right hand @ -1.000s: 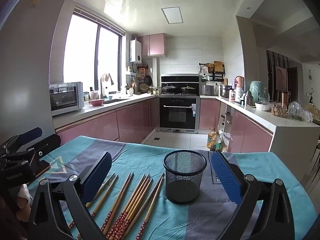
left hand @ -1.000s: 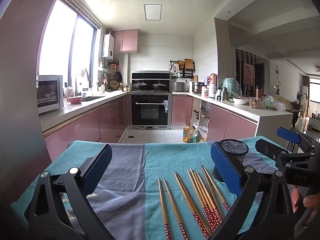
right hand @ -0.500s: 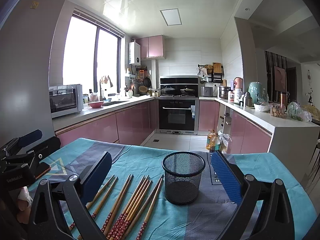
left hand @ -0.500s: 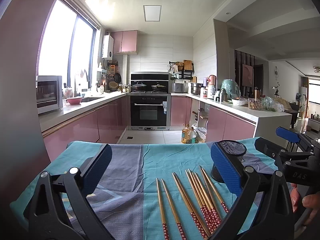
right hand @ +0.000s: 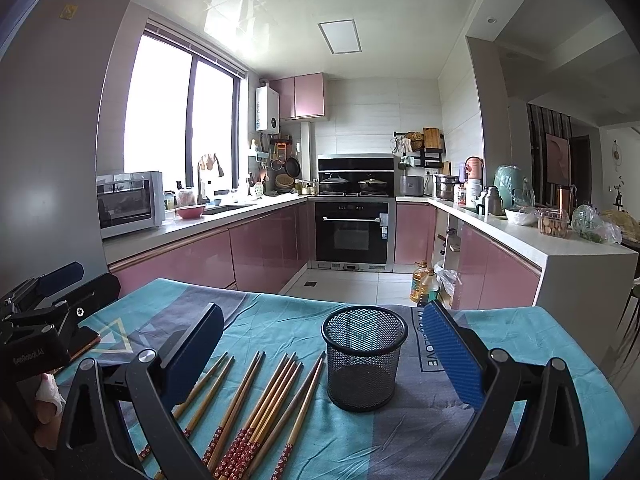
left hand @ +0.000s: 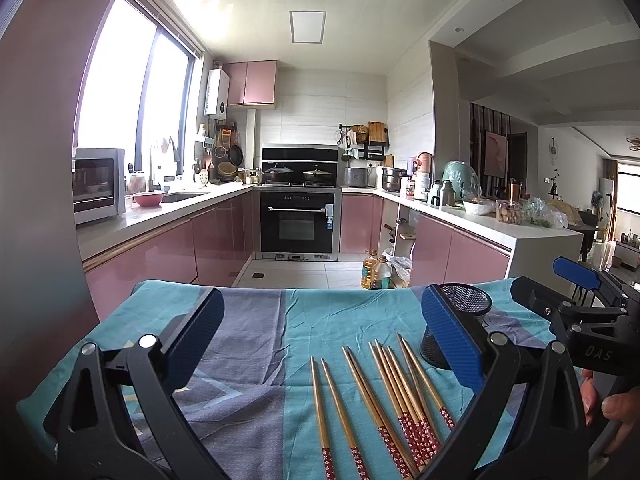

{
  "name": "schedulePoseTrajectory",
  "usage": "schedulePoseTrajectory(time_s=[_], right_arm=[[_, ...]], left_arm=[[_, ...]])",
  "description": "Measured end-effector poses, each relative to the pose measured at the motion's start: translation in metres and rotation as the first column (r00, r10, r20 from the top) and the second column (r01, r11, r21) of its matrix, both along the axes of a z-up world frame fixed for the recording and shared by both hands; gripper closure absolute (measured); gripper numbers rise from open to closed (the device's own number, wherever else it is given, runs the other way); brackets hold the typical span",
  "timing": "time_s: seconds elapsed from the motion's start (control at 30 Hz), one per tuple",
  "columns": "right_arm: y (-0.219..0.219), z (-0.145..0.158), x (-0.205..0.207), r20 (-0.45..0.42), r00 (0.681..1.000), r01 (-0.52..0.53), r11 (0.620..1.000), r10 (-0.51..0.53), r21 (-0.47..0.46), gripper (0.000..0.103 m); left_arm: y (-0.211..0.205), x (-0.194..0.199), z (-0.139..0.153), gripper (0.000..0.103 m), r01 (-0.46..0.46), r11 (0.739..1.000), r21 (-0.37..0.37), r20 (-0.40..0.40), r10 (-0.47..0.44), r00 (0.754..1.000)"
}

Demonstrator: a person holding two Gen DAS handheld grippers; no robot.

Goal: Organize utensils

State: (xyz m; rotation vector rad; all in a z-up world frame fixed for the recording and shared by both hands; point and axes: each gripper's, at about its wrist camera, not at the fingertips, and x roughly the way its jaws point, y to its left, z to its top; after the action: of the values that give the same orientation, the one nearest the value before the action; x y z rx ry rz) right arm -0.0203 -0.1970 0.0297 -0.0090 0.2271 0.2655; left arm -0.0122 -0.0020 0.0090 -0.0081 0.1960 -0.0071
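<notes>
- Both claws stand wide open and carry nothing; the left claw [left hand: 320, 344] hangs over the cloth-covered worktop [left hand: 248, 320], the right claw [right hand: 320, 348] beside it on the same worktop.
- Over the last second very little has changed; the view from each claw has tipped up a touch and the kitchen behind sits slightly lower in frame, while the utensils have not stirred; I take that as settling before a first pick, not progress.
- The chopsticks [left hand: 384, 392] lie loose in a fan just below and ahead of the left claw, towards its right finger, patterned red ends nearest it; from the right claw they lie [right hand: 256, 400] low between the fingers, hard by its left finger.
- The mesh holder [right hand: 364, 356] stands upright and empty directly ahead of the right claw, between its fingers; from the left claw it is half hidden behind the right finger [left hand: 460, 312].
- To my eye the sorting has not begun; every stick is outside the holder, which sits just beside the nearest of them.
</notes>
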Motion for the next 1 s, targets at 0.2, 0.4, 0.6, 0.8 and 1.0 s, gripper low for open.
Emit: schedulePoseTrajectory(time_s=[0.2,0.4,0.6,0.8,1.0], right_arm=[[-0.0009,0.0011,-0.0012,0.005,1.0,-0.001,1.0,0.001,-0.001,0.006],[-0.0022,0.0037,-0.0022,0.011,1.0,0.001,1.0,-0.001,-0.002,0.006],[-0.0018,0.0026,-0.0033,0.018,1.0,0.002,1.0,-0.002,-0.002,0.006],[-0.0019,0.0027,-0.0036,0.019,1.0,0.001,1.0,-0.001,-0.001,0.006],[-0.0016,0.0023,-0.0035,0.017,1.0,0.001,1.0,-0.001,-0.001,0.006]], left_arm=[[0.0005,-0.0004,-0.0002,0.006,-0.001,1.0,-0.003,0.002,0.001,1.0],[-0.0005,-0.0008,0.0007,0.006,-0.001,1.0,-0.004,0.002,0.001,1.0],[-0.0032,-0.0016,0.0039,0.006,0.003,1.0,-0.003,0.002,-0.003,1.0],[-0.0052,-0.0018,0.0056,0.006,0.005,1.0,-0.004,0.004,-0.005,1.0],[-0.0061,-0.0018,0.0069,0.006,0.005,1.0,-0.006,0.004,-0.005,1.0]])
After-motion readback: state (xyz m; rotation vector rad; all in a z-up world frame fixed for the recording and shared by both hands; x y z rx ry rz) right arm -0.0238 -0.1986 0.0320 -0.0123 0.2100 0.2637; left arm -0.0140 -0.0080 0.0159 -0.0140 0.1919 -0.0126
